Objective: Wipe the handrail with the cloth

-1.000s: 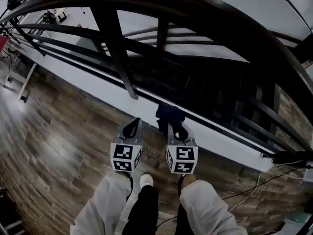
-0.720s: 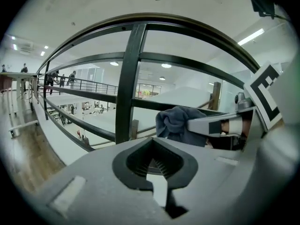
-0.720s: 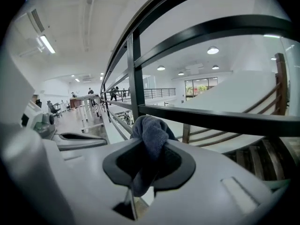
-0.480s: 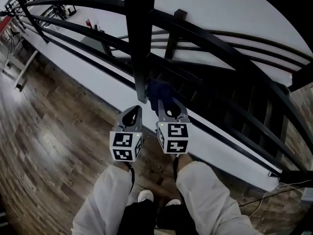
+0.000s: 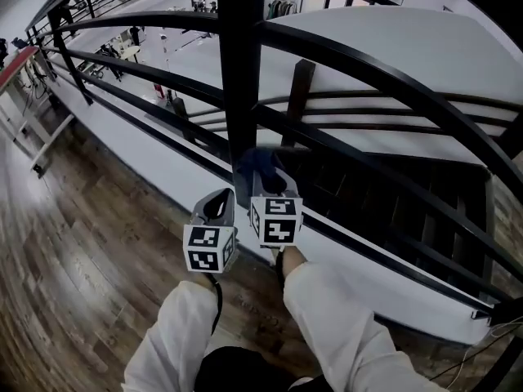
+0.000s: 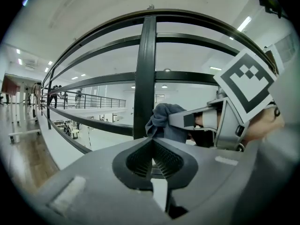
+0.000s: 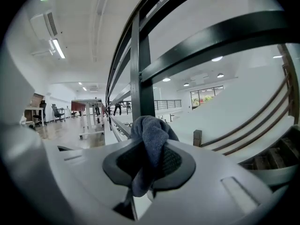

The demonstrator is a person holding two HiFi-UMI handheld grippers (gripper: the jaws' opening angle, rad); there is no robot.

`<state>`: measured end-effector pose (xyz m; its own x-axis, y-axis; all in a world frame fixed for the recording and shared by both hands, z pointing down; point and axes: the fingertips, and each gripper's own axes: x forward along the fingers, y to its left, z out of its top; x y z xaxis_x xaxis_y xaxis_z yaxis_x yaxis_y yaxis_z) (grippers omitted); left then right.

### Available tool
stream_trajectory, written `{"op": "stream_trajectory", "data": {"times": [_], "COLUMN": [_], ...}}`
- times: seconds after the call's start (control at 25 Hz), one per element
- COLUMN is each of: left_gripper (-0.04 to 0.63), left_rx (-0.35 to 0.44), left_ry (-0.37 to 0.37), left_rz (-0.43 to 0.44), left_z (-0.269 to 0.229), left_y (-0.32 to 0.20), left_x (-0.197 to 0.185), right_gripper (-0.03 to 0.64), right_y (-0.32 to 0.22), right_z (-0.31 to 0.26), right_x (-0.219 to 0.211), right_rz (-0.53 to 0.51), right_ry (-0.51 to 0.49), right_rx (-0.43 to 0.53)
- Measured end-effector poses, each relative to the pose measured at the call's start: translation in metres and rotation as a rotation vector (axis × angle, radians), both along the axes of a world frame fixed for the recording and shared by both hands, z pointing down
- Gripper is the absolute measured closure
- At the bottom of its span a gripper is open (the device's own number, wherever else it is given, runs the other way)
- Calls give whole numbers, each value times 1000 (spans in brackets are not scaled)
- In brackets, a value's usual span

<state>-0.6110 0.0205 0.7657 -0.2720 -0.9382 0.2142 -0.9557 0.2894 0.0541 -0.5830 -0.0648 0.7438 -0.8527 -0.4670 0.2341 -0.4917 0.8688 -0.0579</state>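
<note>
Up front, bunched grey-blue cloth [image 7: 149, 139], pinched in the right gripper [image 7: 149, 167], jaws clamped tight on it, folds spilling above and below them. Just ahead of those jaws, the black upright post [image 5: 239, 72] of the handrail [image 5: 384, 80]; touching or just short, cannot tell. Close at the right gripper's left, the left gripper [image 6: 152, 159], jaws pressed together on nothing. Beneath both, wooden floor [image 5: 90, 243] and white sleeves [image 5: 327, 317].
</note>
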Motion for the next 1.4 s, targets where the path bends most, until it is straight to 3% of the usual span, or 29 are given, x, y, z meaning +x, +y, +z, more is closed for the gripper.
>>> {"op": "stream_trajectory", "data": {"times": [0.4,0.8,0.96,1.08,1.16,1.4], "left_gripper": [597,597,597,597,597,597], "left_rx": [39,32,-16,-57,-88,-172], "left_ry": [-1,53,89,131,133,128], "left_rz": [56,138,187,223,263,360], "left_z": [16,5,-4,-14,-19,-37], "left_y": [-13,-16,-29,-43,-46,-37], "left_x": [12,78,109,132,146,179], "right_gripper": [557,557,558,558,558,558], "right_y": [-22,-14,-22,-41,-52,-60], "right_z": [14,21,35,29,24,27], "right_x": [12,103,145,178,200,272], "right_rz": [60,157,206,235,257,363], "right_ry": [14,75,129,178,217,284], "right_rx": [-23,-69,-133,-114,-90,-179]}}
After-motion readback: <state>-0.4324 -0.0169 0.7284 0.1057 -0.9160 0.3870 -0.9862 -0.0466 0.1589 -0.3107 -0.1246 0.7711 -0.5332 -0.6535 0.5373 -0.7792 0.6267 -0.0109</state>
